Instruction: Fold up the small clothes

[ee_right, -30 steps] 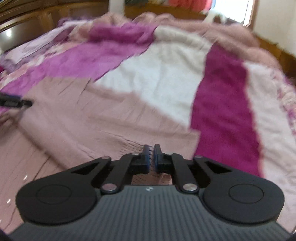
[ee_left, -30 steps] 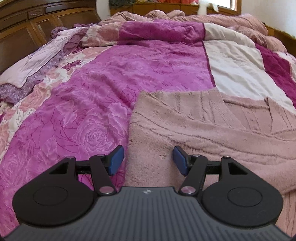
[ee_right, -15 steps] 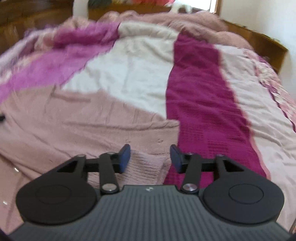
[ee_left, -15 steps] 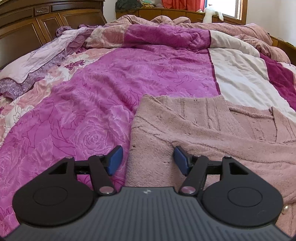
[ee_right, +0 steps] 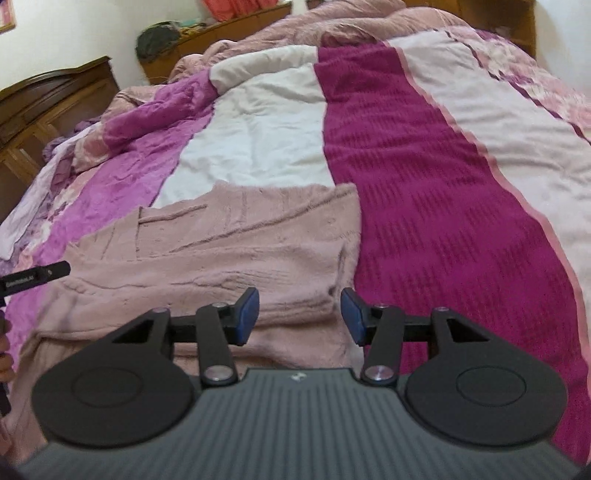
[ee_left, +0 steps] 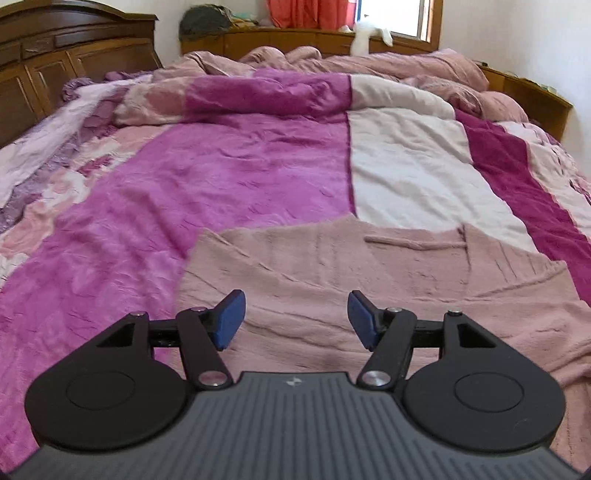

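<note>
While my left gripper (ee_left: pixel 294 319) hovers wide and empty, my right gripper (ee_right: pixel 300 316) gapes at the sweater's (ee_right: pixel 229 251) right edge. Bare quilt (ee_right: pixel 424 177) stretches beyond.

Home bedroom, quilted bed (ee_left: pixel 258 177), wooden headboard (ee_left: pixel 74 70)

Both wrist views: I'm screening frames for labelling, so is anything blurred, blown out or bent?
Left wrist view: sharp, the window blown out white, the wooden headboard bowed by the fisheye. Right wrist view: softer and tilted, the pink knit sweater still readable, no glare.
</note>
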`<act>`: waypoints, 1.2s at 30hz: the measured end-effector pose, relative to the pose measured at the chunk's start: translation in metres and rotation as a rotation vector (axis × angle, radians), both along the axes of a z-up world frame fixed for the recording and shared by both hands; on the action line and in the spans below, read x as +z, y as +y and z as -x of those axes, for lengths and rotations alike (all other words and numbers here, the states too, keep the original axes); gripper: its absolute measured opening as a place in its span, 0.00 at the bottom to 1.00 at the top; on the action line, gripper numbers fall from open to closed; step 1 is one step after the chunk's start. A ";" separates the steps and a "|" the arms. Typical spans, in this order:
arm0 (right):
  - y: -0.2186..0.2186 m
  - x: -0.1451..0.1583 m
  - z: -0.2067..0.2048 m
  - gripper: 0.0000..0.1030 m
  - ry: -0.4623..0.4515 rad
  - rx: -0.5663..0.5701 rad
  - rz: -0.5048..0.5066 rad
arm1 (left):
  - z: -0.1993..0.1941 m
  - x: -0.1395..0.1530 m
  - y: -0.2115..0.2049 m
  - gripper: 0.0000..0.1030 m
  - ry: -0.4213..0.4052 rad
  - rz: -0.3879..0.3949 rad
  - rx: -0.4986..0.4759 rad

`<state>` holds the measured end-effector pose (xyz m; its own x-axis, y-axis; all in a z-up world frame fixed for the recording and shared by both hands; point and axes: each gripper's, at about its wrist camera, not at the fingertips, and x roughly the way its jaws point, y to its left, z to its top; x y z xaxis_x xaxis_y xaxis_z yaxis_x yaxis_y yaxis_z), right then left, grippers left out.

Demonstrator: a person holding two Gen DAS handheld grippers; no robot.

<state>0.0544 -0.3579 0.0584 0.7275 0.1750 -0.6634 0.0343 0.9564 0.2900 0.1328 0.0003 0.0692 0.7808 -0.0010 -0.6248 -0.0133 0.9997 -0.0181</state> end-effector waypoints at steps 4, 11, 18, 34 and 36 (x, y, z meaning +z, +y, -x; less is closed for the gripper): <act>-0.008 -0.004 0.005 0.49 0.010 -0.015 -0.068 | -0.001 -0.015 -0.007 0.67 0.048 0.001 0.006; -0.013 -0.007 0.007 0.50 -0.005 -0.014 -0.127 | -0.007 -0.035 -0.005 0.67 0.112 -0.025 0.000; -0.011 -0.014 0.000 0.53 0.009 -0.020 -0.166 | -0.008 -0.036 -0.003 0.67 0.112 -0.017 -0.001; -0.030 -0.009 0.006 0.13 -0.020 -0.142 -0.273 | -0.009 -0.037 -0.009 0.67 0.107 -0.051 -0.005; -0.029 -0.013 0.009 0.13 0.004 -0.122 -0.245 | -0.010 -0.038 -0.009 0.68 0.105 -0.059 -0.012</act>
